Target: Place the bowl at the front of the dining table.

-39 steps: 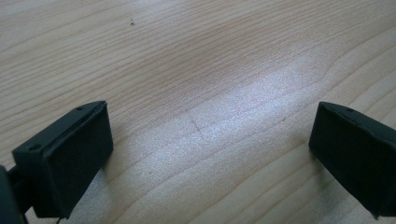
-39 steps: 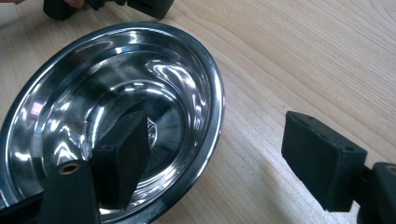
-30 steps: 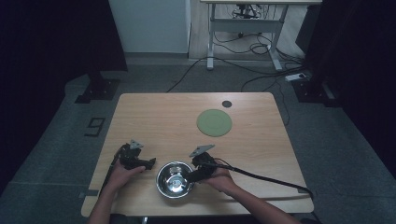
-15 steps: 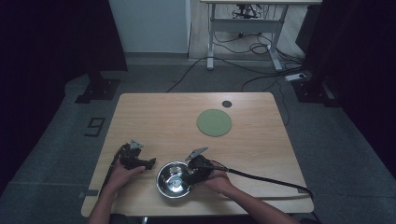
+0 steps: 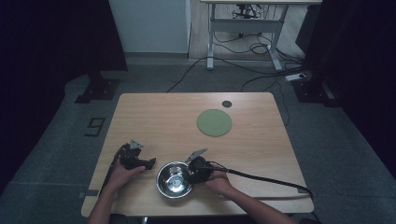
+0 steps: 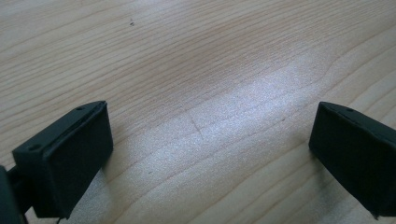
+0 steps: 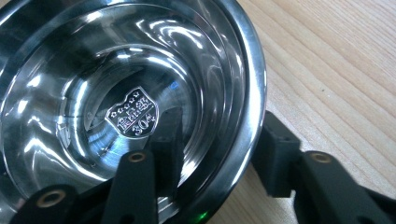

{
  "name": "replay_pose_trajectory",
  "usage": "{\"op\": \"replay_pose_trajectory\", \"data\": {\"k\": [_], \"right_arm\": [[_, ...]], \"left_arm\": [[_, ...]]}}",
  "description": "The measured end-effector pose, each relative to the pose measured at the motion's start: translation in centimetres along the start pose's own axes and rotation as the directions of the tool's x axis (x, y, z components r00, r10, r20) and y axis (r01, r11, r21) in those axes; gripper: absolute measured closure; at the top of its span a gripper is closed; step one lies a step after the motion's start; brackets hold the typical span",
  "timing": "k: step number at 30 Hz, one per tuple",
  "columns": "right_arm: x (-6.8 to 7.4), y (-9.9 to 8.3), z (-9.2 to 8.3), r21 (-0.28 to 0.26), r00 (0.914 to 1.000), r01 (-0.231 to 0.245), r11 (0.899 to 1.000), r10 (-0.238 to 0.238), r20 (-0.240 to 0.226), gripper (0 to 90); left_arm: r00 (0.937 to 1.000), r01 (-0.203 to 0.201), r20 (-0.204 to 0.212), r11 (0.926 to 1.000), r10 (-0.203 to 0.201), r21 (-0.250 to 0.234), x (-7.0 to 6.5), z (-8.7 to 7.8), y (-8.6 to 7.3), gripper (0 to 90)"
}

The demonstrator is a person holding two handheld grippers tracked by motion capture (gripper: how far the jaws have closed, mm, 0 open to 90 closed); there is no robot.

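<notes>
A shiny steel bowl (image 5: pixel 173 179) stands upright near the table's front edge; a stamped mark shows on its bottom (image 7: pixel 130 93). My right gripper (image 5: pixel 190 175) is at the bowl's right rim. In the right gripper view one jaw is inside the bowl and the other is against the outside of the rim, so the right gripper (image 7: pixel 219 149) is shut on the bowl's wall. My left gripper (image 5: pixel 150 163) rests on the wood left of the bowl, apart from it. In its own view the left gripper (image 6: pixel 210 154) is wide open over bare wood.
A flat green round plate (image 5: pixel 214 122) lies at the back right of the wooden table (image 5: pixel 163 121), with a small black disc (image 5: pixel 226 103) behind it. The right gripper's black cable (image 5: pixel 261 178) trails off to the table's front right corner.
My right gripper has moved left onto the bowl's rim and turned slightly. The left gripper and the bowl have stayed in place.
</notes>
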State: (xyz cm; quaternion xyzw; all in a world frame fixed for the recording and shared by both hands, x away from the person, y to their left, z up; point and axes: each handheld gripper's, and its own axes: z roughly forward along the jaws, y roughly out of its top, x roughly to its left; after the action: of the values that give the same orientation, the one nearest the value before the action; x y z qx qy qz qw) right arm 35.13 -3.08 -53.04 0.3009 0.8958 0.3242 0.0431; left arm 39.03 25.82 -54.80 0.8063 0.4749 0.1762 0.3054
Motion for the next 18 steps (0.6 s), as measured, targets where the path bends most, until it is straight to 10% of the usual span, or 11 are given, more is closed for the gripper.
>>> {"op": "replay_pose_trajectory", "data": {"k": [18], "right_arm": [[-1.2, -0.4, -0.1, -0.012, 0.9878, -0.108, 0.994, 0.106, -0.114, 81.5]], "left_arm": [[1.0, 0.001, 0.0, 1.0, -0.001, -0.001, 0.0, 0.0, 0.0, 0.0]]}}
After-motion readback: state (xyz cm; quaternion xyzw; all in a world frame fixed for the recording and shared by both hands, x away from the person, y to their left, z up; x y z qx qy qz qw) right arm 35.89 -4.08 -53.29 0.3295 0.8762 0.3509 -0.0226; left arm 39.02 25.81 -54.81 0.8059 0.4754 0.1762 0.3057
